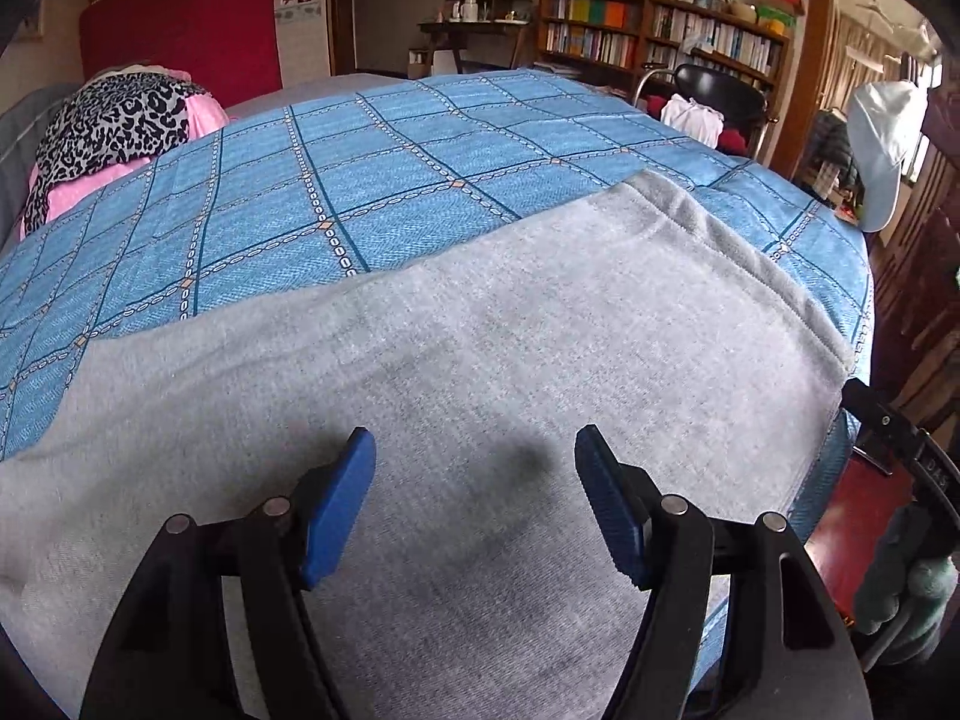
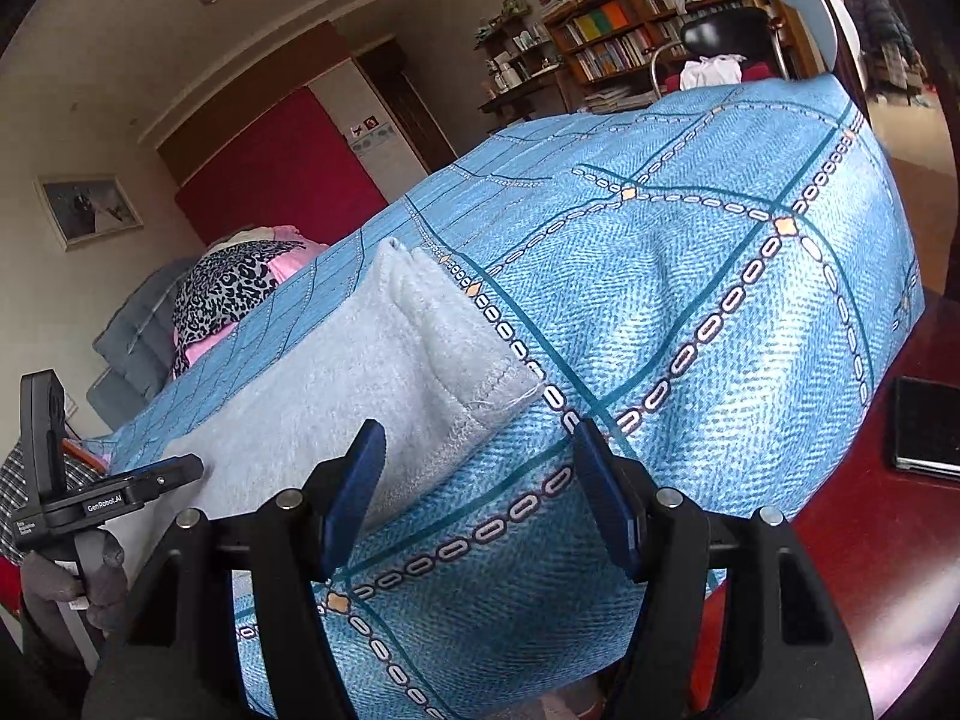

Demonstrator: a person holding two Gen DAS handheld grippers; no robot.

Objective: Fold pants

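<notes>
Left black two-finger gripper with blue pads (image 1: 474, 504) hangs just above the grey fleece sweatpants (image 1: 456, 360), jaws spread wide, nothing between them. Can't tell if the pads touch the cloth; a shadow sits on the fabric between the fingers, so probably just off it.

Right black two-finger gripper with blue pads (image 2: 477, 498) is also spread wide and empty. It's aimed at the near corner of the pants, where the stitched hem (image 2: 480, 396) ends at the bed's edge. One finger is over grey fabric, the other over the blue chain-pattern bedspread (image 2: 690, 300). No grip taken.

Pants lie flat on the bedspread, along the near side of the bed. From the left wrist view it's one broad grey panel with the hemmed edge (image 1: 750, 264) on the right. At the corner in the right wrist view several layers look stacked, so my read is at least one fold is in, maybe leg on leg. Can't confirm; waistband isn't visible.

Progress guess: early to middle. Left to do: pinch the hem end and bring it across, then flatten.

Further out: leopard-print cloth on a pink pillow (image 1: 114, 126) at the head end, well apart from the pants. Beyond the bed, a black chair with white cloth on it (image 1: 702, 108), then a wooden bookshelf full of books (image 1: 654, 30) against the far wall.
</notes>
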